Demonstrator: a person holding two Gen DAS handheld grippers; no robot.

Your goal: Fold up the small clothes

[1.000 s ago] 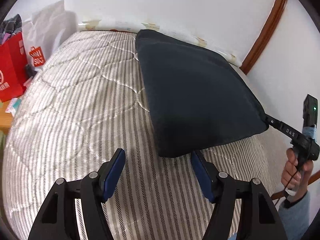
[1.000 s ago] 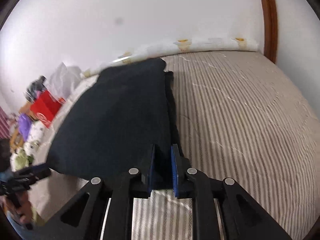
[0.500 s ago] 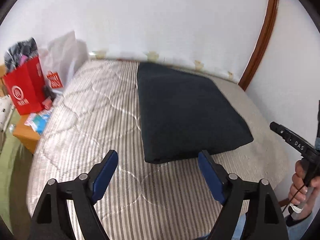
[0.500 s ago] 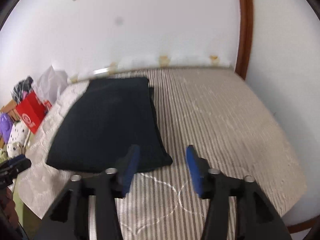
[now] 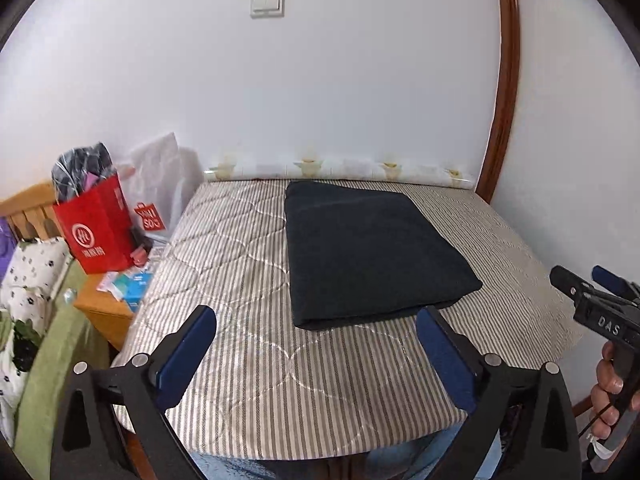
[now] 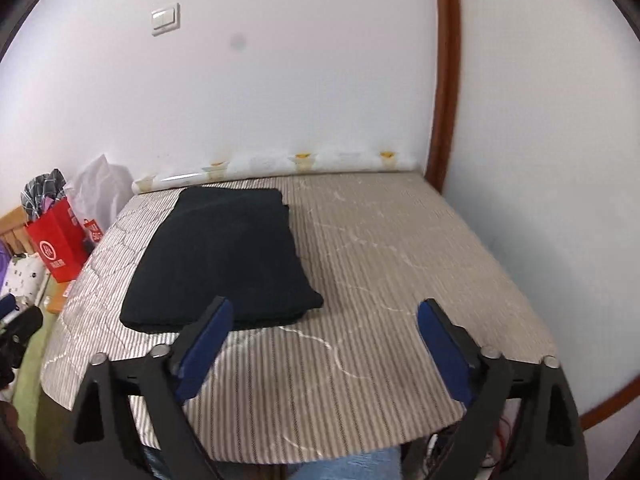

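Striped mattress (image 5: 248, 264), folded black garment (image 5: 368, 252) beyond both opening, empty claws.

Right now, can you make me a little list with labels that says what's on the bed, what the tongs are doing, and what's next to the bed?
surface: striped quilted mattress
clothing: dark folded garment, lying flat on the mattress, toward the wall
left tongs: opening, nothing between them, clear of the garment
right tongs: opening, nothing between them, clear of the garment
beside the bed: red paper bag, white plastic bag
wall: light switch
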